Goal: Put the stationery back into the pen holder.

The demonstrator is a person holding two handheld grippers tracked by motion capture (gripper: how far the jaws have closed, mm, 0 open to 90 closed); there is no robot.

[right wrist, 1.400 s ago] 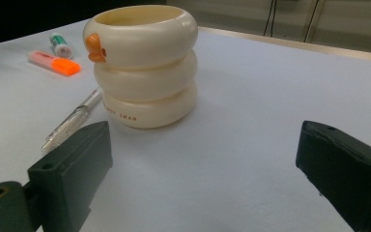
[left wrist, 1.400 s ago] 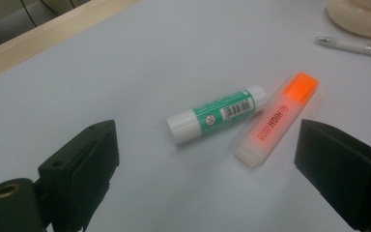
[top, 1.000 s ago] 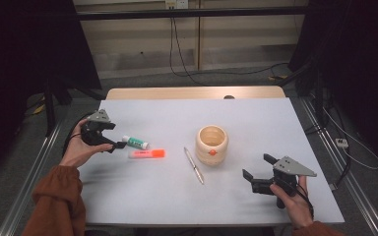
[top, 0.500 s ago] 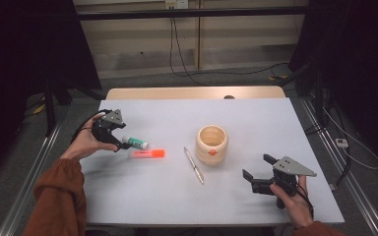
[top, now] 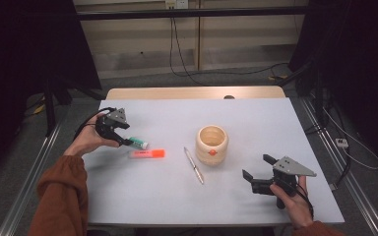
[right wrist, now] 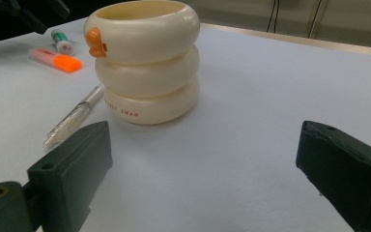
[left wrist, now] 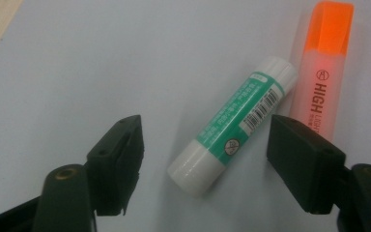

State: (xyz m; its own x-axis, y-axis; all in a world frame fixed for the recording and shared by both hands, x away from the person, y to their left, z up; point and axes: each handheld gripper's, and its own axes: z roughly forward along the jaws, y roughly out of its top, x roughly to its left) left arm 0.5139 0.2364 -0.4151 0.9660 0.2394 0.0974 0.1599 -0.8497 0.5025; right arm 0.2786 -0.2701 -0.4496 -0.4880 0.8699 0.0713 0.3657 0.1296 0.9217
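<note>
1. The left gripper (top: 128,141) sits at the left side of the grey table (top: 256,118), tipped down over the glue stick (top: 139,143), with a hand wrapped around its body.
2. Seen along its own jaws, the glue stick (left wrist: 234,124) lies flat on the table between them, slanting from lower left to upper right. The jaws have just been closing in, but neither pad presses on the stick yet; there is a clear gap on the left side and a narrow one on the right.
3. An orange highlighter (left wrist: 324,72) lies just beside the glue stick, on its far side from the left jaw; the stick's upper end looks to touch it or nearly so. The right jaw's tip overlaps the highlighter's lower end in that view.
4. From above, the highlighter (top: 147,154) lies flat just in front of the glue stick, nearer the person.
5. A clear pen (top: 194,165) lies near the middle of the table, just left of a cream ringed cup (top: 211,144) with an orange knob on its side.
6. The right gripper (top: 258,174) rests in a hand at the near right, well apart from the cup. Its jaws stand wide open with nothing between them, facing the cup (right wrist: 145,58).
</note>
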